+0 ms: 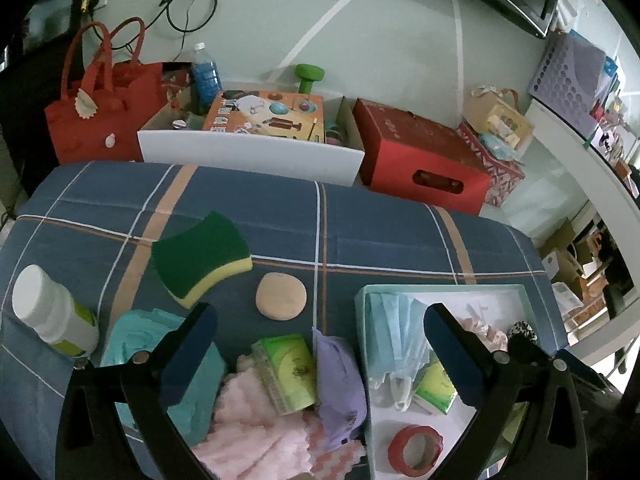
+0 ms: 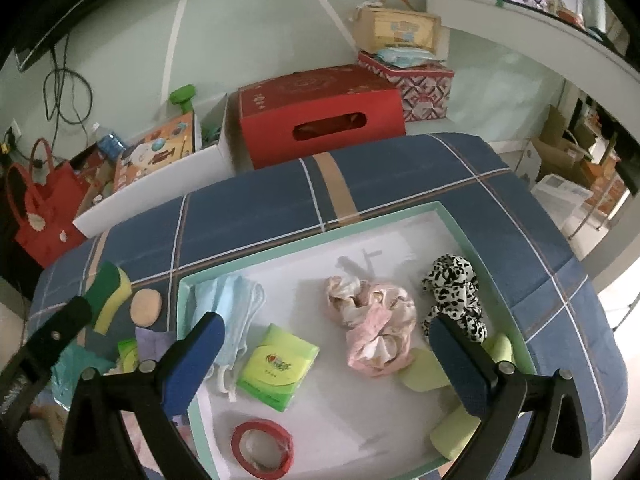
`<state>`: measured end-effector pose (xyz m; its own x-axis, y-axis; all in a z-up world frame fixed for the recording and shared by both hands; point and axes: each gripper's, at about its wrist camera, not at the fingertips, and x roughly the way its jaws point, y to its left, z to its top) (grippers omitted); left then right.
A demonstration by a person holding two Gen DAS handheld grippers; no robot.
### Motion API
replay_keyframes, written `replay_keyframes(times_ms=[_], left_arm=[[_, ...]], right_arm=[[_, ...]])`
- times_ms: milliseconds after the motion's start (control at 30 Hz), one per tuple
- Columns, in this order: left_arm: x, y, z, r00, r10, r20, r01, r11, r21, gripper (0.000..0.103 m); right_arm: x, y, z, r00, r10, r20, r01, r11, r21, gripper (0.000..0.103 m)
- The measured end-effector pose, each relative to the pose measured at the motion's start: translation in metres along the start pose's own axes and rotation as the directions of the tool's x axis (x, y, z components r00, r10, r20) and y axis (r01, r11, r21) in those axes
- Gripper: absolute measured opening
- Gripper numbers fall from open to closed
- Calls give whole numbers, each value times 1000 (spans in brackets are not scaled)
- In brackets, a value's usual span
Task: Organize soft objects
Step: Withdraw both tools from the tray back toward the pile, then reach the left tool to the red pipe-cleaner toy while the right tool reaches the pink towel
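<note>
Both your hand-held grippers (image 1: 320, 344) (image 2: 326, 344) are released and empty; masks (image 2: 230, 300) and scrunchies (image 2: 372, 320) sit in the tray (image 2: 308, 232), while sponge (image 1: 202, 256) and towels (image 1: 256, 432) wait beside the tray.

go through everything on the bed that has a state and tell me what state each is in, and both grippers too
left gripper: open, holding nothing
right gripper: open, holding nothing
tray: lidless, partly filled
white bottle: capped, tilted
face masks: in tray
tissue pack: sealed, in tray
second tissue pack: outside tray
sponge: outside tray
red tape roll: flat, in tray
</note>
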<state>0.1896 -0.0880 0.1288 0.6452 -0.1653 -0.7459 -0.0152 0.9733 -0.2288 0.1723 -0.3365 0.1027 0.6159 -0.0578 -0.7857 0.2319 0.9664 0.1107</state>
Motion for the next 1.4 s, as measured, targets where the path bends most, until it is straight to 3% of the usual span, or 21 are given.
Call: replay_keyframes(times_ms=[200, 567, 833, 1233, 1400], left_arm=[[-17, 13, -3, 999, 6, 31, -6, 1000, -14, 103], [-51, 60, -22, 995, 62, 75, -54, 993, -104, 103], [-76, 97, -38, 987, 113, 114, -91, 979, -182, 103], [-86, 134, -66, 988, 135, 71, -113, 961, -253, 103], [-82, 146, -79, 989, 144, 29, -131, 955, -268, 103]], right_arm=[[-6, 13, -7, 997, -67, 29, 68, 997, -28, 103], [-14, 32, -28, 999, 52, 5, -52, 998, -41, 103], [-26, 67, -47, 983, 180, -18, -181, 979, -99, 103], [-27, 112, -92, 958, 255, -131, -276, 945, -174, 103], [-20, 126, -112, 950, 244, -196, -282, 939, -198, 103]])
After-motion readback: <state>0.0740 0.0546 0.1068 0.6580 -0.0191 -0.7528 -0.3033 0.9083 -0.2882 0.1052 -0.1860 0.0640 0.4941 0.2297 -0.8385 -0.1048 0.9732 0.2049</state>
